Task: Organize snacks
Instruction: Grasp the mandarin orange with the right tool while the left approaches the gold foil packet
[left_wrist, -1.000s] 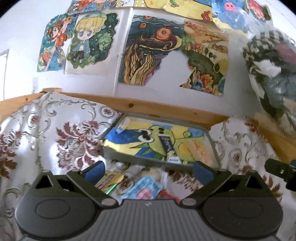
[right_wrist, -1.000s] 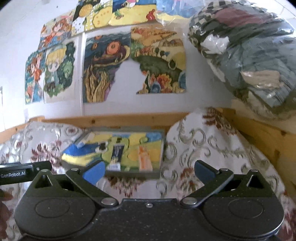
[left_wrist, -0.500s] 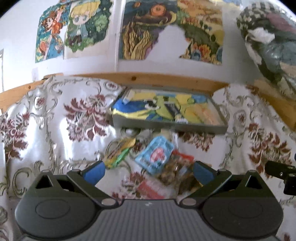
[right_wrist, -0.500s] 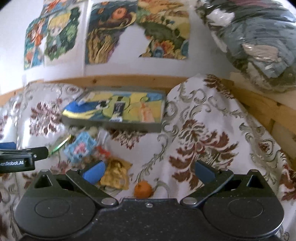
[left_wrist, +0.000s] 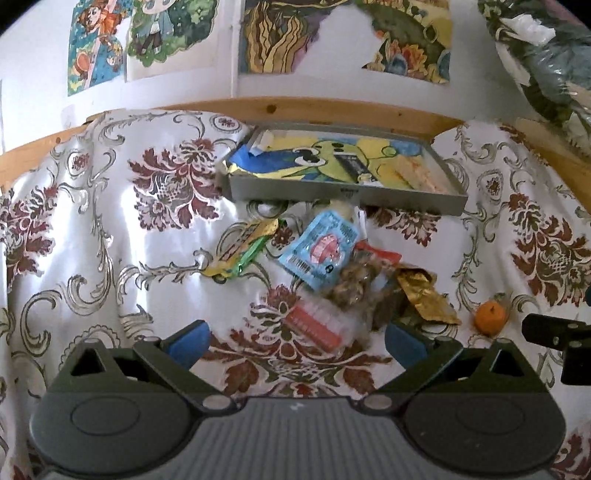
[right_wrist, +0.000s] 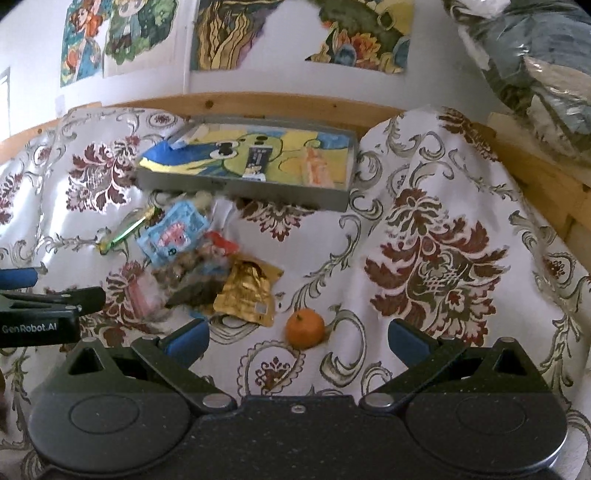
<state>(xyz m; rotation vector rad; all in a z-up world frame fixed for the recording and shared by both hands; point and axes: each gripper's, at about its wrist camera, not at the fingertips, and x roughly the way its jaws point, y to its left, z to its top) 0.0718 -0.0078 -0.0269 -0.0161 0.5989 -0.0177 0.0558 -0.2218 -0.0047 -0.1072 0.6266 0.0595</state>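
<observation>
A pile of snacks lies on the floral cloth in front of a grey tray (left_wrist: 343, 192) (right_wrist: 240, 192) with a cartoon lining. In the pile are a blue packet (left_wrist: 319, 251) (right_wrist: 173, 232), a yellow-green wrapper (left_wrist: 243, 251) (right_wrist: 127, 229), a red-pink pack (left_wrist: 317, 325) (right_wrist: 138, 295), a bag of brown pieces (left_wrist: 354, 288) and a gold pouch (left_wrist: 424, 295) (right_wrist: 247, 291). A small orange (left_wrist: 489, 317) (right_wrist: 306, 328) sits apart to the right. My left gripper (left_wrist: 295, 339) stands open just before the red-pink pack. My right gripper (right_wrist: 297, 338) is open with the orange between its fingertips' line.
The cloth (left_wrist: 110, 229) covers a surface with a wooden rail (left_wrist: 332, 107) behind it, under a wall of drawings. A plastic-wrapped bundle (right_wrist: 535, 55) sits at the upper right. The cloth bulges high on the right (right_wrist: 443, 221).
Both views have tilted down from the wall toward the cloth. The snack pile and the orange have come fully into view and nearer to both open grippers.
</observation>
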